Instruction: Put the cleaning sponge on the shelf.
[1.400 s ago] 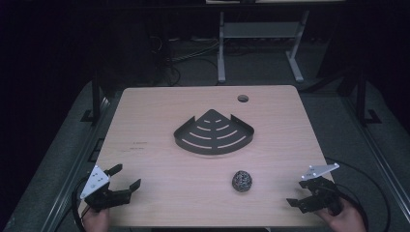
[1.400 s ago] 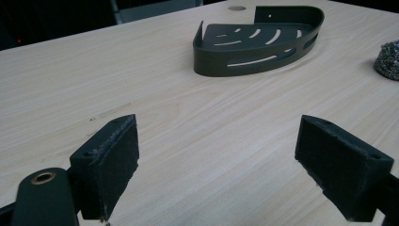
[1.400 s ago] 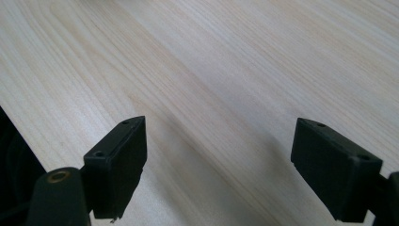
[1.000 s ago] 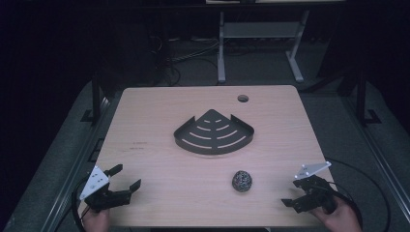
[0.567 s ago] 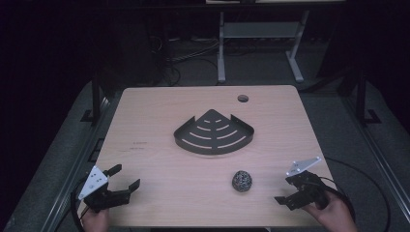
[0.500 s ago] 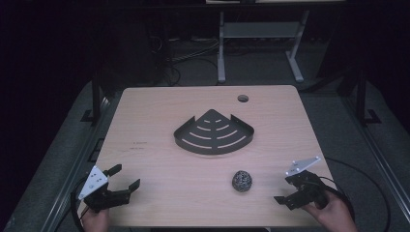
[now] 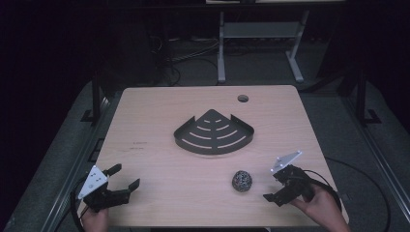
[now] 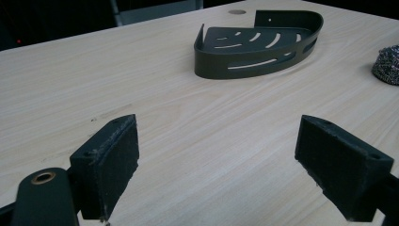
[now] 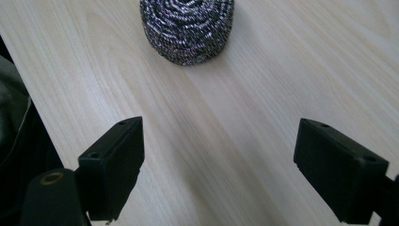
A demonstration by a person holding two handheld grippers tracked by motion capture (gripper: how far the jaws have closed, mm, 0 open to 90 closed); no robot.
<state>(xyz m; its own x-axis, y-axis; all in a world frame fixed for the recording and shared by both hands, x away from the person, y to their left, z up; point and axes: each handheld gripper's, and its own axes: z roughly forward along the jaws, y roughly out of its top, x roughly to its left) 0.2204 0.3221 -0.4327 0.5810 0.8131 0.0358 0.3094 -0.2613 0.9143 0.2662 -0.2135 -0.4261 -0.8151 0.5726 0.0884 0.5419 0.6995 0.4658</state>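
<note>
Lower right of the frame: our right tongs (image 7: 277, 185) gaped empty beside the steel scourer (image 7: 241, 180), light and springy, best pinched across its middle; left tongs (image 7: 122, 177) likewise wide, empty.

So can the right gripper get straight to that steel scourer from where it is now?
Probably yes: the right gripper is open, facing the scourer, with bare table between them.

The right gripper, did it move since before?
Yes. The right gripper has slid left along the table's near edge, closer to the steel scrubber ball, which stayed put.
</note>
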